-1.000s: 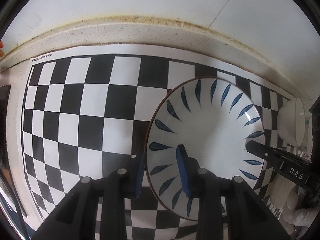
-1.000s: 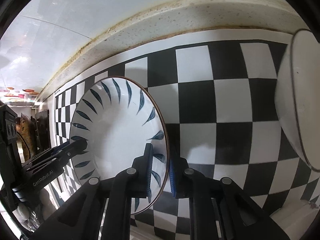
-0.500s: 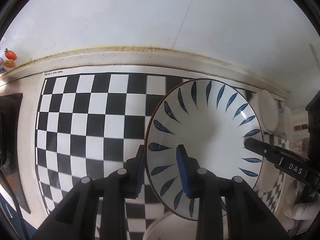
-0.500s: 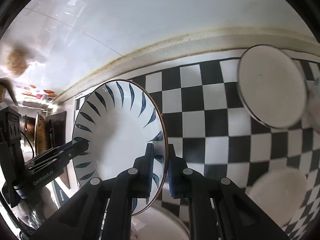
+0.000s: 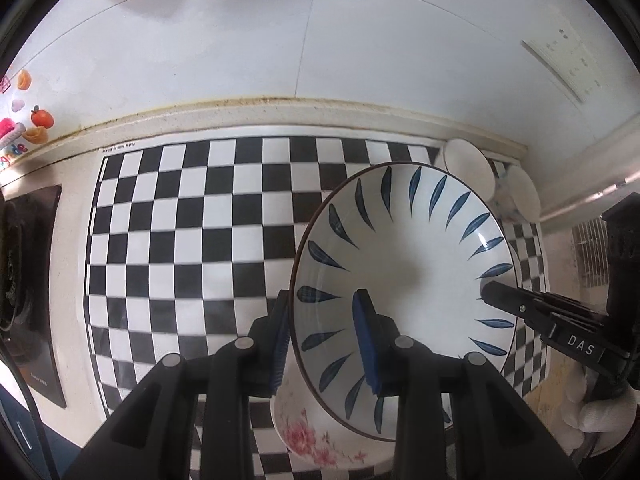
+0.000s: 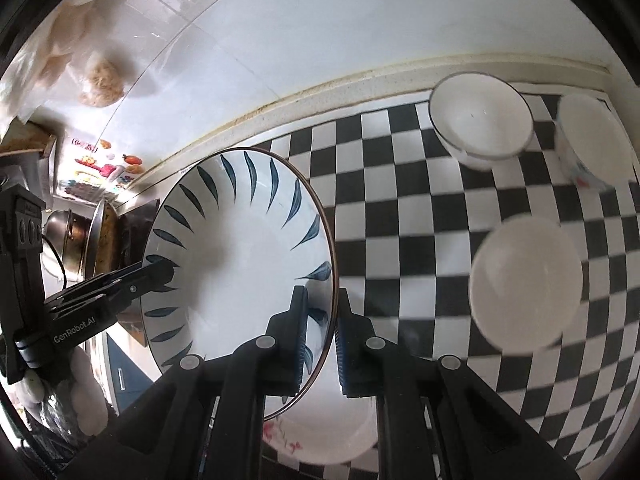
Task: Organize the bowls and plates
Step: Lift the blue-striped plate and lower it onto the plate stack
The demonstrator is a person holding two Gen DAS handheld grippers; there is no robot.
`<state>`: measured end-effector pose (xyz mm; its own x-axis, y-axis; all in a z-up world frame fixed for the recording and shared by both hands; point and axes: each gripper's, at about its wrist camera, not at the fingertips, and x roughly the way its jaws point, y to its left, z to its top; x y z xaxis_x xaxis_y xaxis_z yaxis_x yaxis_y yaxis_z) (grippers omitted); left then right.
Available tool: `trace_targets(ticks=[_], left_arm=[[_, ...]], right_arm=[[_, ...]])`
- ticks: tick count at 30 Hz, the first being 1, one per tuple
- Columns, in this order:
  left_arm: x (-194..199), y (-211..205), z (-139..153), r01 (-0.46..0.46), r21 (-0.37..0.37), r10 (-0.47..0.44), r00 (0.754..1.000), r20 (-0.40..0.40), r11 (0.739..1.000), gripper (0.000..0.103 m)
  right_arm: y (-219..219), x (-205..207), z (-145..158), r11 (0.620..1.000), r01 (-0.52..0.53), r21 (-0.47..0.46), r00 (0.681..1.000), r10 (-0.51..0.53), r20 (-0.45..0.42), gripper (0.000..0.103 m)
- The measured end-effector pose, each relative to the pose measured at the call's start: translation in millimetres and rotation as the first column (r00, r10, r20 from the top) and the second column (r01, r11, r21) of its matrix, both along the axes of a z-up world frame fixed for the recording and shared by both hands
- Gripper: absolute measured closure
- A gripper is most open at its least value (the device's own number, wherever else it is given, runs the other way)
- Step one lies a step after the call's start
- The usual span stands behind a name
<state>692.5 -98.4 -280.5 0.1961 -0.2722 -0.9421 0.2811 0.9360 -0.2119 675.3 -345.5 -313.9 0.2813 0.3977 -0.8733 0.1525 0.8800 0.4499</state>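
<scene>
A white plate with blue leaf marks [image 5: 404, 280] is held in the air by both grippers. My left gripper [image 5: 324, 336] is shut on its left rim. My right gripper [image 6: 322, 332] is shut on its right rim; the plate [image 6: 240, 256] fills the left of the right wrist view. Under it lies a white plate with pink flowers [image 5: 316, 444], also seen in the right wrist view [image 6: 332, 428]. Three white bowls stand on the checkered mat: one with a dark rim [image 6: 480, 120], one at the far right [image 6: 596, 144], one nearer [image 6: 528, 284].
The black-and-white checkered mat [image 5: 192, 232] covers the counter up to a speckled backsplash ledge [image 5: 280, 110] and white tiled wall. A dark stove top [image 5: 28, 280] lies at the left edge. Pots [image 6: 80, 236] stand at far left.
Both grippers have lifted the blue-leaf plate higher and pulled back from the wall. More of the mat, the bowls and the flowered plate beneath have come into view.
</scene>
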Motion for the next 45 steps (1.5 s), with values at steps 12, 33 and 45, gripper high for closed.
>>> trace_targets(ticks=[12,33,45], left_arm=[[-64.4,4.7,-59.4,0.037,0.07,-0.028,0.992,-0.122,0.997,0.075],[-80.2,-17.6,-129.2,0.047,0.187,-0.003,0.974,-0.225,0.981,0.075],[-73.5,-19.0,-114.4,0.054,0.241,-0.005,0.98,-0.201,0.969,0.075]], right_arm=[[21.1,-70.4,-55.1,1.0,-0.019,-0.007,0.995,0.018,-0.099,0.089],[33.8,-88.2,-124.1,0.998,-0.051,-0.035,0.972,0.042,-0.231,0.091],[51.0,-79.4,-125.2,0.992,-0.058,-0.11,0.96,0.025,-0.28,0.09]])
